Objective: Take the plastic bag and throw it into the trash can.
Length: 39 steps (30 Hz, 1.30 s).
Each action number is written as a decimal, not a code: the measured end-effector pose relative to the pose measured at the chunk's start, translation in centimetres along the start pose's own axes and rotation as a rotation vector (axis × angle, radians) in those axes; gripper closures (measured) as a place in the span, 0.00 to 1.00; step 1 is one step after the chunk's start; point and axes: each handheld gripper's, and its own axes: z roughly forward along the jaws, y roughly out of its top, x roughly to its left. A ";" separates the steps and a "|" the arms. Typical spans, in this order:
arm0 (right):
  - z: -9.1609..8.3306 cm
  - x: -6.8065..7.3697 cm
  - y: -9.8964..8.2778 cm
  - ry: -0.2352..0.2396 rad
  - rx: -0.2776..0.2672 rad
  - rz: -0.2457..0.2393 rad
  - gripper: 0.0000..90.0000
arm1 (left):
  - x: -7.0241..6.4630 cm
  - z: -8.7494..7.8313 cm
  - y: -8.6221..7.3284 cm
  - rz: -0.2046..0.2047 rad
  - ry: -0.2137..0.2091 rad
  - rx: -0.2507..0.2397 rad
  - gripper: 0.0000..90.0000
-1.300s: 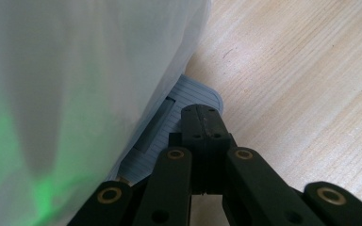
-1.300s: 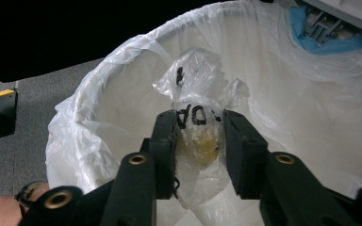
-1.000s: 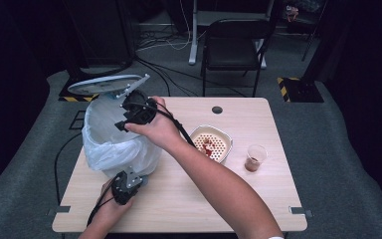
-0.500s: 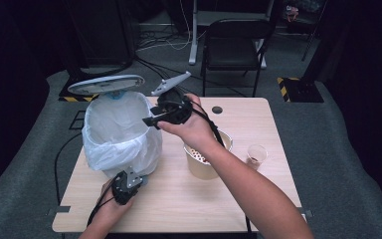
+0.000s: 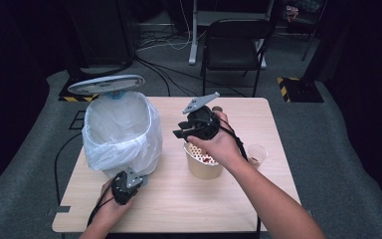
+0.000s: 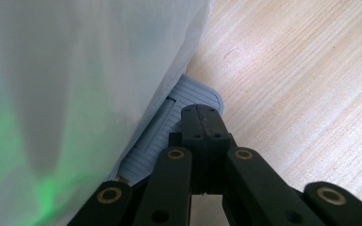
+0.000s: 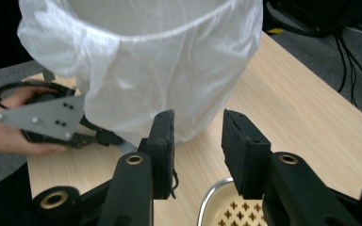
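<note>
A grey lidded bin lined with a translucent white plastic bag is shown near the table's left edge. Its grey ridged pedal is pressed by the closed left gripper. The right gripper, jaws empty and just closing, is held above the perforated beige cup.

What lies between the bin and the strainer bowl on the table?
Bare wood: in the high view, nothing sits on the table between the bin and the bowl. The right gripper hovers above that gap.
</note>
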 end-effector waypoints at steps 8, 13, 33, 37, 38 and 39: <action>-0.1 -0.3 -3.0 -0.014 0.021 0.010 0.72 | 0.0 0.0 0.0 -0.001 0.000 -0.001 1.00; -0.1 -0.4 -4.7 -0.026 0.021 0.041 0.73 | 0.0 0.0 0.0 -0.001 0.000 -0.001 1.00; 0.7 -1.5 -9.4 -0.055 0.026 0.098 0.71 | 0.0 0.0 0.0 -0.002 0.001 0.001 1.00; 0.8 -1.5 -9.7 -0.052 0.029 0.094 0.73 | 0.0 0.0 0.0 -0.001 0.002 0.000 1.00; 0.8 -1.5 -9.7 -0.052 0.029 0.094 0.73 | 0.0 0.0 0.0 -0.002 0.001 -0.001 1.00; 0.9 -1.4 -9.8 -0.053 0.031 0.093 0.73 | 0.0 0.0 0.0 -0.002 0.000 -0.001 1.00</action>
